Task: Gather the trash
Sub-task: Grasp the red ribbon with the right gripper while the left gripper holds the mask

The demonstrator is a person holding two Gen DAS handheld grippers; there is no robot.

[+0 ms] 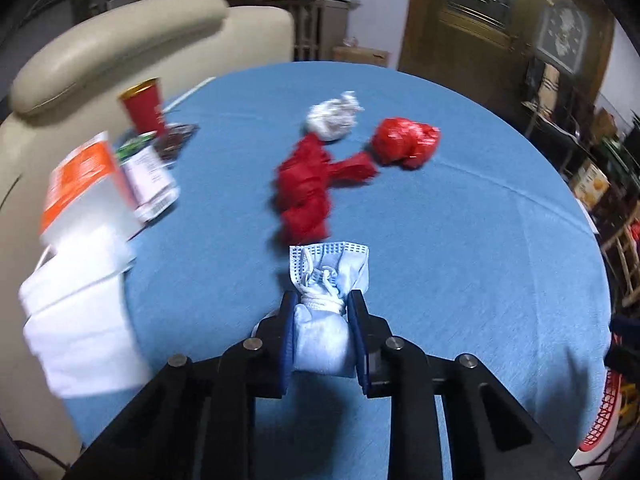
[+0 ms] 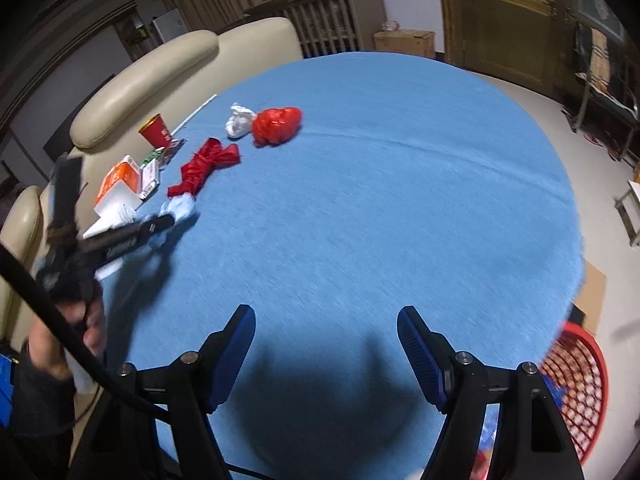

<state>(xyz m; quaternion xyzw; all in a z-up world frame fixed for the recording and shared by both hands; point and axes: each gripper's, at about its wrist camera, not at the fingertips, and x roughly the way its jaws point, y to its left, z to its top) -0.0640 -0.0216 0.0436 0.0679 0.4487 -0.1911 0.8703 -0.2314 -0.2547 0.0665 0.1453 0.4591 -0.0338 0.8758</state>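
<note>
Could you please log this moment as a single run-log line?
left gripper: shut on face mask | right gripper: open, empty | on table: red bags, white wad | basket: right edge

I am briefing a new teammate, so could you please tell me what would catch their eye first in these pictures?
First, the crumpled pale blue face mask clamped in the left gripper, its jaws shut on it just above the round blue tablecloth. Beyond it lie a twisted dark red plastic bag, a bright red bag ball and a white paper wad. The right gripper hangs open and holds nothing.

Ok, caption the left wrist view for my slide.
Left gripper clamps a crumpled light-blue face mask above the blue tablecloth, red plastic bags ahead.
</note>
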